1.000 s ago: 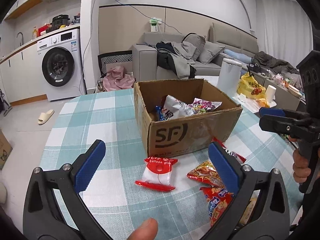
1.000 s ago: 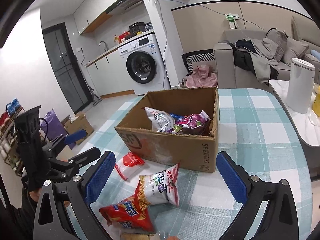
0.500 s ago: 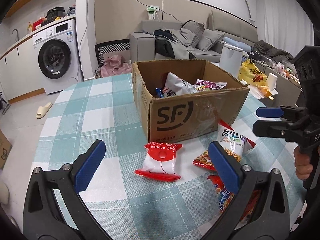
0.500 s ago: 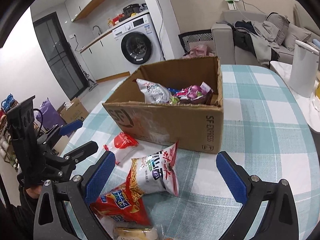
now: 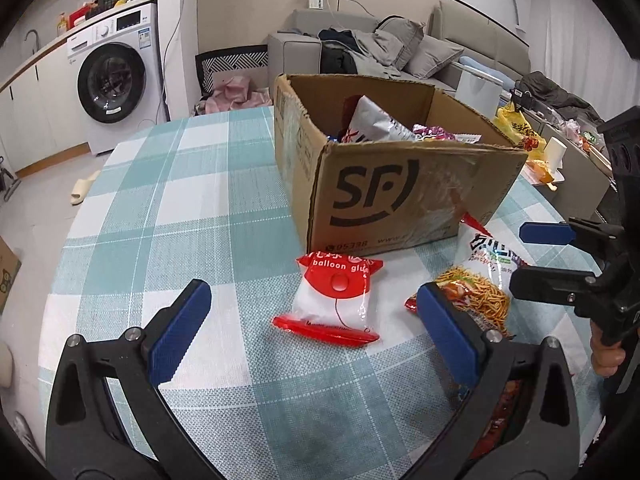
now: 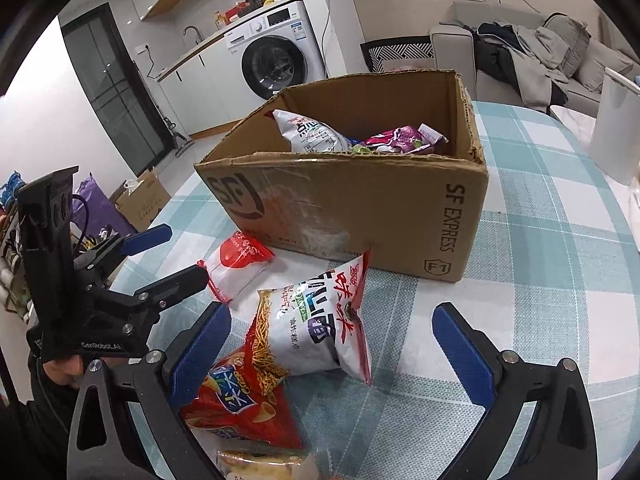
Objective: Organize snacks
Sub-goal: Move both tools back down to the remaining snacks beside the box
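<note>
An open cardboard box (image 5: pixel 400 196) stands on the checked tablecloth (image 5: pixel 192 208) with several snack bags inside (image 6: pixel 308 132). In front of it lies a red-and-white balloon glue packet (image 5: pixel 336 300), between and just beyond the pads of my open left gripper (image 5: pixel 316 336). A white noodle snack bag (image 6: pixel 316 320) and a red chip bag (image 6: pixel 240 404) lie in front of my open right gripper (image 6: pixel 332 356), and the chip bag runs under its left pad. A pale packet (image 6: pixel 264 464) shows at the bottom edge. Each gripper appears in the other's view: the right gripper (image 5: pixel 520 258) and the left gripper (image 6: pixel 186 254).
A washing machine (image 5: pixel 112 88) and a sofa piled with clothes (image 5: pixel 380 48) stand behind the table. A white bin (image 6: pixel 616 136) is at the right, and a yellow bag (image 5: pixel 516 128) is beyond the box. The table's round edge falls away at the left (image 5: pixel 60 264).
Both grippers have moved forward and down toward the snacks in front of the box, which now looks larger. Both stay open and nothing has been taken hold of.
</note>
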